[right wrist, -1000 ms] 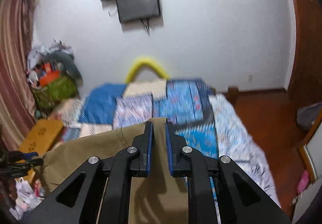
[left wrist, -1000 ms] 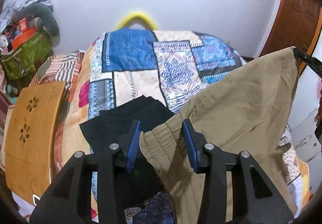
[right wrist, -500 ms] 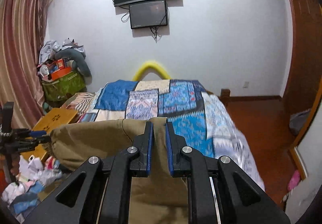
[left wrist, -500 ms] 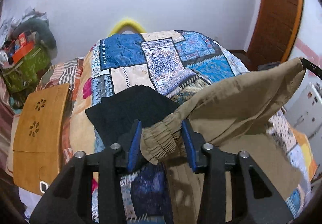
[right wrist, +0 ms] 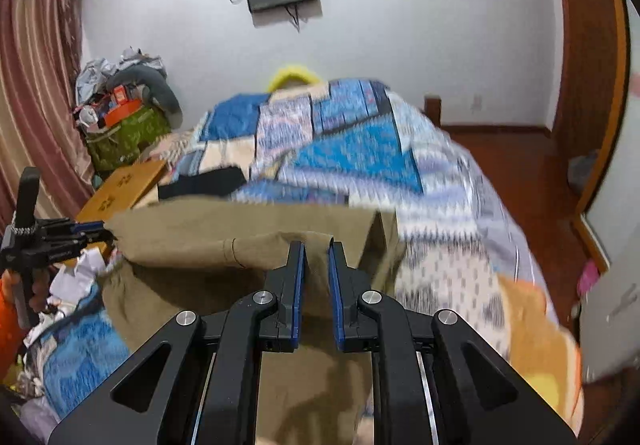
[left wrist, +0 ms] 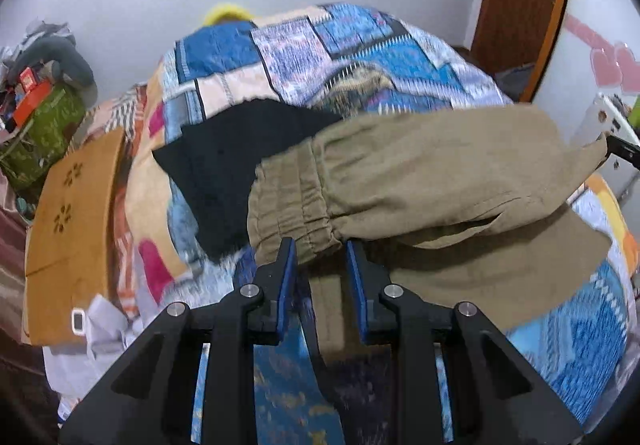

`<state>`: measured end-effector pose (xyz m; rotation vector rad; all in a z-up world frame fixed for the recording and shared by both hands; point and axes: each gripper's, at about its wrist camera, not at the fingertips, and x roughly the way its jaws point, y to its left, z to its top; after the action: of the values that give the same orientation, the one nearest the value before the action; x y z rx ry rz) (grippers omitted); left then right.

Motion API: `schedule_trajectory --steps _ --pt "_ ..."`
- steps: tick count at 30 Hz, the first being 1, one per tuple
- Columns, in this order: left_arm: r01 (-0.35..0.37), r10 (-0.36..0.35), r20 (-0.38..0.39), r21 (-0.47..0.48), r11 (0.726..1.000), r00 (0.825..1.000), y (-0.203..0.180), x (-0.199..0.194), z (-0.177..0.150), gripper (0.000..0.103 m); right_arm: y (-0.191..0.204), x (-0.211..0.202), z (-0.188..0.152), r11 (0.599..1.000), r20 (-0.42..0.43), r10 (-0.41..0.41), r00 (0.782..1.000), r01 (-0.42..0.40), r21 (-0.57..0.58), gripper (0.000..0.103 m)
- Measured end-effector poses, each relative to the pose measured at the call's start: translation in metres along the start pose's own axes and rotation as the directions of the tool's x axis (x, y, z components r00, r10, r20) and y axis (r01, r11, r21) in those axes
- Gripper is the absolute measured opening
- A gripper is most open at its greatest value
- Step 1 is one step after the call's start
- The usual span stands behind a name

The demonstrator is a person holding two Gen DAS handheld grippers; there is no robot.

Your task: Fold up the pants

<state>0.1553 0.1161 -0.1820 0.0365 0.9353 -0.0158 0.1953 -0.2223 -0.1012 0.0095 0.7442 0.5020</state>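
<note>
Khaki pants (left wrist: 420, 181) span above the bed (left wrist: 360, 57) between both tools, left tool (left wrist: 318, 265) clamping the elastic waistband, right tool (right wrist: 316, 265) narrowly pinching the opposite end.

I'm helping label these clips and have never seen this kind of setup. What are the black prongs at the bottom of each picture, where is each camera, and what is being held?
The prongs are two handheld grippers, one per hand, each with a wide-angle camera looking along its fingers. In the left view, the left gripper pinches the gathered elastic waistband of the khaki pants. In the right view, the right gripper pinches the other end of the waistband, so the pants hang stretched between them over a bed with a patchwork quilt. A black garment lies on the quilt beside the pants. The pictures are motion-blurred.
</note>
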Motion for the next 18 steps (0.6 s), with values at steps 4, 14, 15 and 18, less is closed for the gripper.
schedule_trajectory --steps 4,14,15,18 --pt "-0.015 0.015 -0.032 0.016 1.000 0.999 -0.006 0.003 -0.018 0.026 -0.005 0.007 -0.026 0.999 -0.077 -0.011 0.997 0.013 0.032 0.011" --pt "-0.097 0.095 0.035 0.056 0.994 0.995 -0.011 -0.030 -0.017 0.077 0.003 -0.011 -0.059 0.995 -0.086 -0.100 0.991 0.102 0.019 0.022" --pt "-0.103 0.100 0.050 0.058 0.993 0.994 -0.012 -0.033 -0.015 0.084 0.005 -0.015 -0.055 0.994 -0.077 -0.109 0.991 0.110 0.002 0.024" --pt "-0.128 0.119 0.096 0.089 0.988 0.988 -0.020 -0.044 -0.006 0.092 0.011 -0.027 -0.050 0.991 -0.033 -0.134 0.991 0.133 -0.024 0.056"
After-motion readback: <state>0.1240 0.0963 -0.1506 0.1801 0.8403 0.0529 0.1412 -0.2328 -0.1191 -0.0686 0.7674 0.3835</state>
